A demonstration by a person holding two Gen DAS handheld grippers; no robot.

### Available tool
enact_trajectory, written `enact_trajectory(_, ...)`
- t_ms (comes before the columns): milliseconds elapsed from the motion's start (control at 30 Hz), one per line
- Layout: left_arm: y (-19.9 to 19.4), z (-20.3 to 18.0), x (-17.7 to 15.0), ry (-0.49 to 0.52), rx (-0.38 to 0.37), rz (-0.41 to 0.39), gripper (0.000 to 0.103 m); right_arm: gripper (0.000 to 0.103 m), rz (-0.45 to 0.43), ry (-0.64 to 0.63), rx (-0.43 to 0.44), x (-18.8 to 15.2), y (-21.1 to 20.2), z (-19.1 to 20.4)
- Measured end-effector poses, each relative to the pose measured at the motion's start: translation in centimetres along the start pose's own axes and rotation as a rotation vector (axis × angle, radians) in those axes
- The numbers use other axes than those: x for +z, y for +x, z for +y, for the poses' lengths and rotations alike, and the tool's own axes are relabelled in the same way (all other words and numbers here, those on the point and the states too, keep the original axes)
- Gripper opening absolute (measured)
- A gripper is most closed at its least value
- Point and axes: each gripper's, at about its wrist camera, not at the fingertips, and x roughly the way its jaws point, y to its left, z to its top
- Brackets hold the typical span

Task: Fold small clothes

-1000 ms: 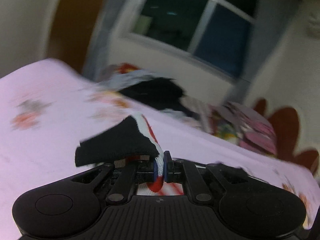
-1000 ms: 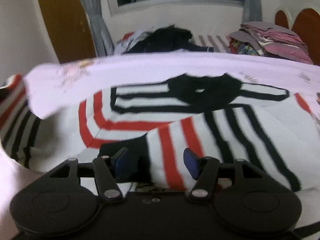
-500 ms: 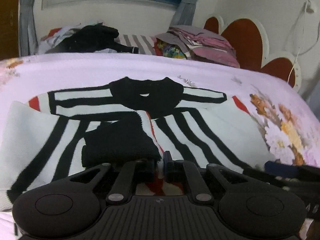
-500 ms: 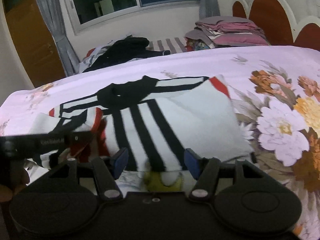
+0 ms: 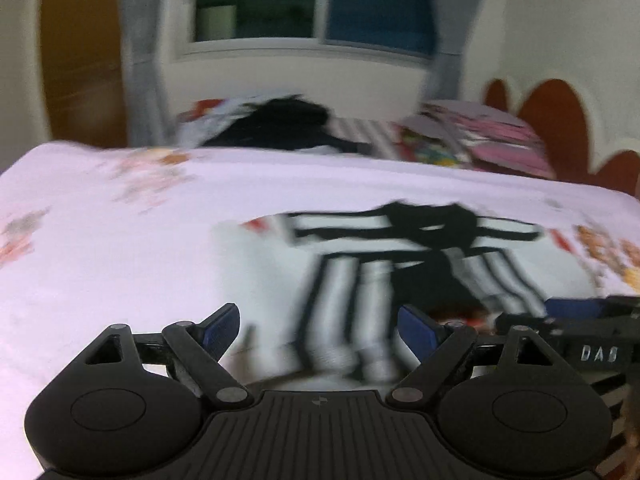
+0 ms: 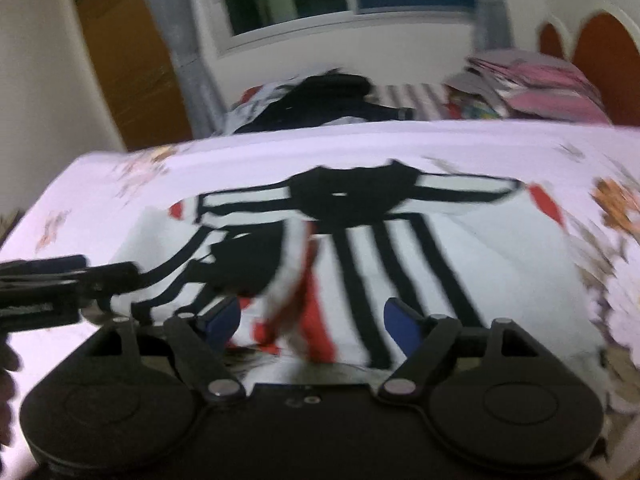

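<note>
Lying flat on the bed (image 6: 100,184), the striped sweater (image 6: 460,248) is spread with its black collar (image 6: 348,200) toward the far edge, and both grippers hang just above its near hem. Left gripper (image 5: 320,330): blue pads wide apart, nothing between them, only blurred stripes passing beneath. Right gripper (image 6: 312,320): same story, jaws spread wide, empty, the red-and-white fabric underneath and not pinched as far as this smeared view shows.

Look at the sleeve (image 6: 248,264) with its dark cuff: it lies folded inward across the body, on the left half of the sweater, where a sleeve belongs once it is tucked in. The right side looks squared off too, its edge straight against the floral sheet. So my read is that the side folds are in and the garment sits as a narrow panel, ready for a bottom-to-top fold.

That would explain the placement: both tools open, side by side at the hem, lined up to take a corner each. Each shows at the edge of the other's view, so they are close together.

Beyond the bed, a dark heap of clothes (image 6: 320,100) waits by the window, and a folded stack (image 6: 532,80) sits to the right, likely the finished pile.
</note>
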Motion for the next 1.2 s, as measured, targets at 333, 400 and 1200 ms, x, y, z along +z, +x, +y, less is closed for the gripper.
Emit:
enact_trajectory(333, 3.6, 3.5, -3.6, 0.027, 0.089, 0.086, 0.046, 0.024, 0.036, -0.139, -0.081, 0.9, 5.1, 2.8)
enact_trajectory(400, 4.5, 3.3, -3.5, 0.029, 0.095, 0.082, 0.041, 0.020, 0.015, -0.080, -0.061, 1.4, 4.5, 2.0)
enact_trajectory(1200, 5.5, 1.3, -3.7, 0.045, 0.045, 0.127, 0.034, 0.023, 0.005, 0.253, -0.180, -1.1, 0.4, -9.9)
